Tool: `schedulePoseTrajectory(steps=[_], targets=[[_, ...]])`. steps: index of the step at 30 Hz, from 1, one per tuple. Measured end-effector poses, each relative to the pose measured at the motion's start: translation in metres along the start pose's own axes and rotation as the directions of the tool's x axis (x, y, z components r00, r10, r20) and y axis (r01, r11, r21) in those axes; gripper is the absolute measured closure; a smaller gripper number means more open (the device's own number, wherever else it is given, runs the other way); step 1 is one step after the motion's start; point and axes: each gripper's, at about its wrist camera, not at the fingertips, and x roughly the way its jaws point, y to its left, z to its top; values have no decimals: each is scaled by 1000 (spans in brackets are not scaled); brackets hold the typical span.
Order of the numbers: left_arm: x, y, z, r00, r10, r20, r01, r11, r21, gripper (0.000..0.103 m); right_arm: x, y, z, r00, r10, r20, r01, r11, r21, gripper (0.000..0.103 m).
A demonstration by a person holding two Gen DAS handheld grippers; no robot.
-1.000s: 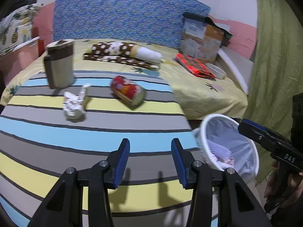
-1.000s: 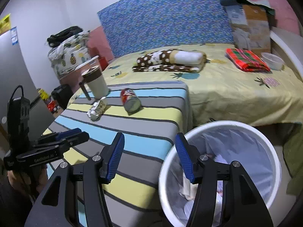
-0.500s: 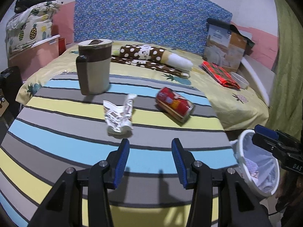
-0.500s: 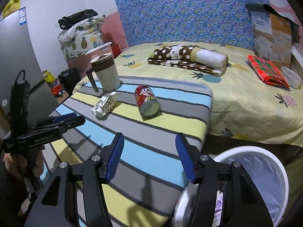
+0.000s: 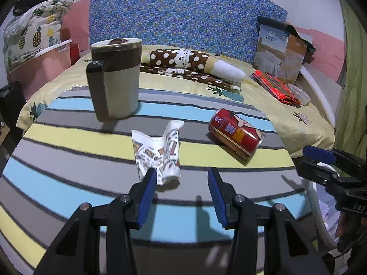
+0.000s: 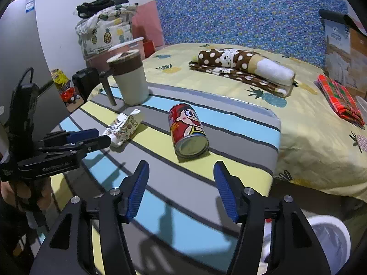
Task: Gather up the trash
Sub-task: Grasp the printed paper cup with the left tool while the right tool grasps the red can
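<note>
Left gripper [image 5: 182, 189] apart, empty, just short of crumpled wrapper [image 5: 158, 153]; right gripper [image 6: 181, 189] apart, just widened, empty, short of red can [image 6: 188, 131]. You needed can centred between pads, wrapper pinched at thick fold.

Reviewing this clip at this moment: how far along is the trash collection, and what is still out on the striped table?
Done: the white bin beside the table already holds some crumpled material. In hand: nothing. The left gripper is open, close to the crumpled wrapper; the right gripper, whose jaws have just been opening, faces the red can, nothing between them. Left: wrapper and can both still lie on the table.
</note>
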Motion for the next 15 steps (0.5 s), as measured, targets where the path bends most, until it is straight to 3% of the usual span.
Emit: schedulePoseTrajectory(steps=[11,15], targets=[[32,4,11,999,19,-40,-18,999,32,55,41,-6,15,998,-7,-59,6,1000,-24,38],[37,0,9,998,20,-57,-17,998,56,67,53,-8,20,997,-3,-75,1,1000,-31,38]])
